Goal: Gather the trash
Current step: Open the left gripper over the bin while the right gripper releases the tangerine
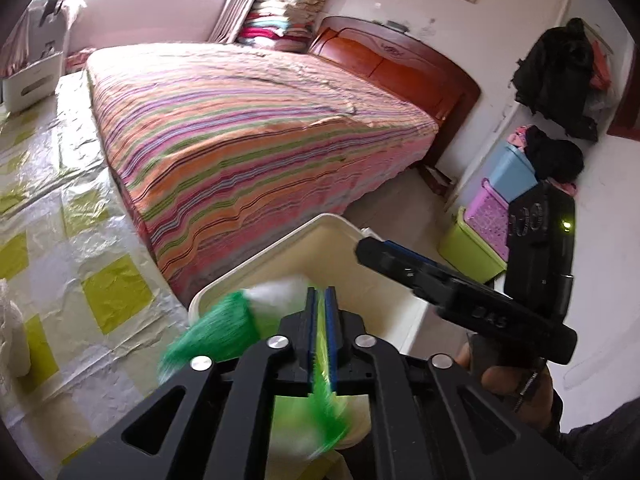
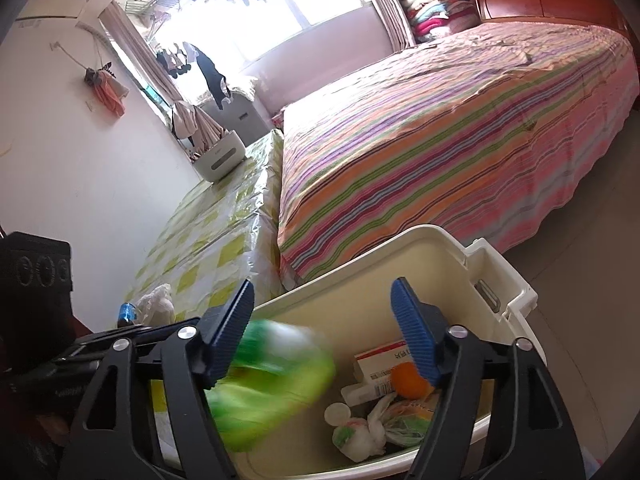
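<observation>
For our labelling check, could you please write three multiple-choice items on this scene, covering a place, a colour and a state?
1. Where is the orange ball?
A. on the bed
B. in the bin
C. on the floor

2. What colour are the right gripper's pads?
A. blue
B. red
C. yellow

3. How do the right gripper's jaws stand?
A. shut on a box
B. shut, empty
C. open

Answers: 1 B, it lies among trash inside the bin; 2 A, both ribbed pads are blue; 3 C, a wide gap shows between them.
</observation>
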